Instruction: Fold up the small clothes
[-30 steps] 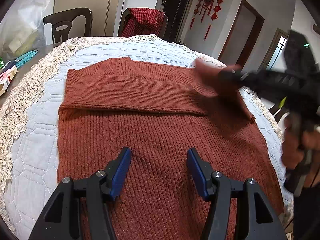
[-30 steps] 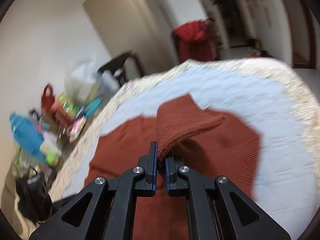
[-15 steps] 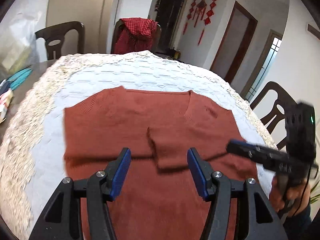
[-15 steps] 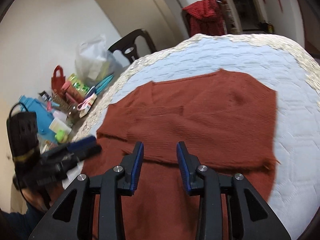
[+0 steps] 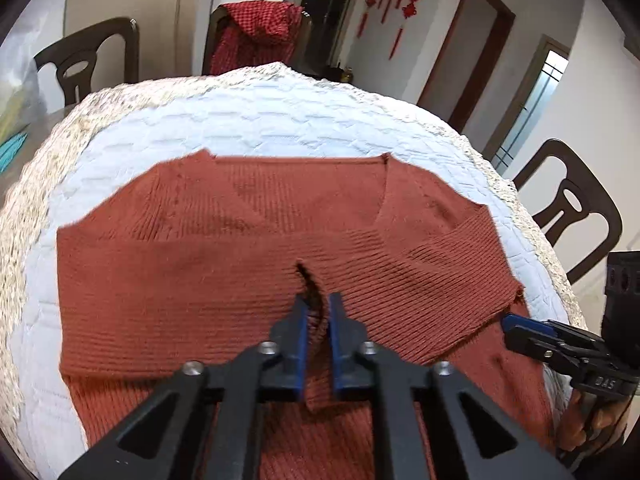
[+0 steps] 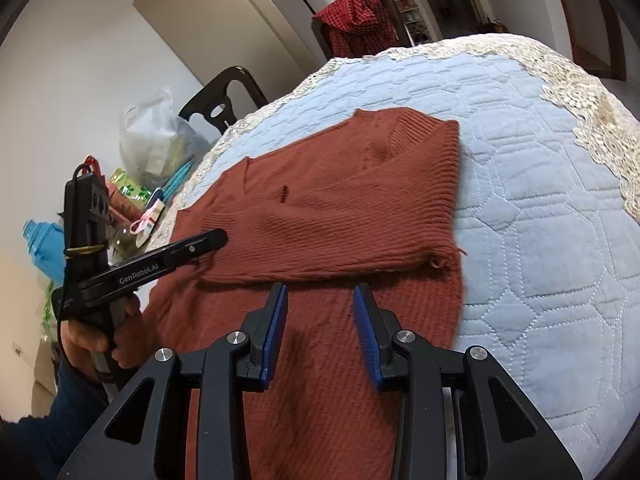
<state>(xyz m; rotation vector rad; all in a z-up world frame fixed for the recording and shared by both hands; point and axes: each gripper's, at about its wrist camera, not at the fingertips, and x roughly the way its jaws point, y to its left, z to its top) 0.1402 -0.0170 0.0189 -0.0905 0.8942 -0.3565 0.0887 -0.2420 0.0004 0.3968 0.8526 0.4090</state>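
Observation:
A rust-brown knit sweater (image 5: 208, 280) lies flat on the quilted table cover, both sleeves folded across its chest; it also shows in the right wrist view (image 6: 344, 216). My left gripper (image 5: 318, 312) is shut on a pinch of sleeve fabric where the two cuffs meet at the middle. From the right wrist view the left gripper (image 6: 216, 238) rests low on the sweater. My right gripper (image 6: 320, 312) is open and empty, just above the sweater's body below the folded right sleeve. It shows at the right edge of the left wrist view (image 5: 516, 326).
The round table has a pale blue quilted cover (image 6: 540, 208) with a lace border (image 6: 600, 128). Dark wooden chairs (image 5: 576, 208) stand around it, one draped with a red checked cloth (image 5: 256, 36). Bags, a blue bottle and clutter (image 6: 132, 184) sit at the table's left side.
The right gripper laid the right sleeve across the chest, let go and opened, then drew back. The left gripper moved forward and shut on the fabric at the cuffs.

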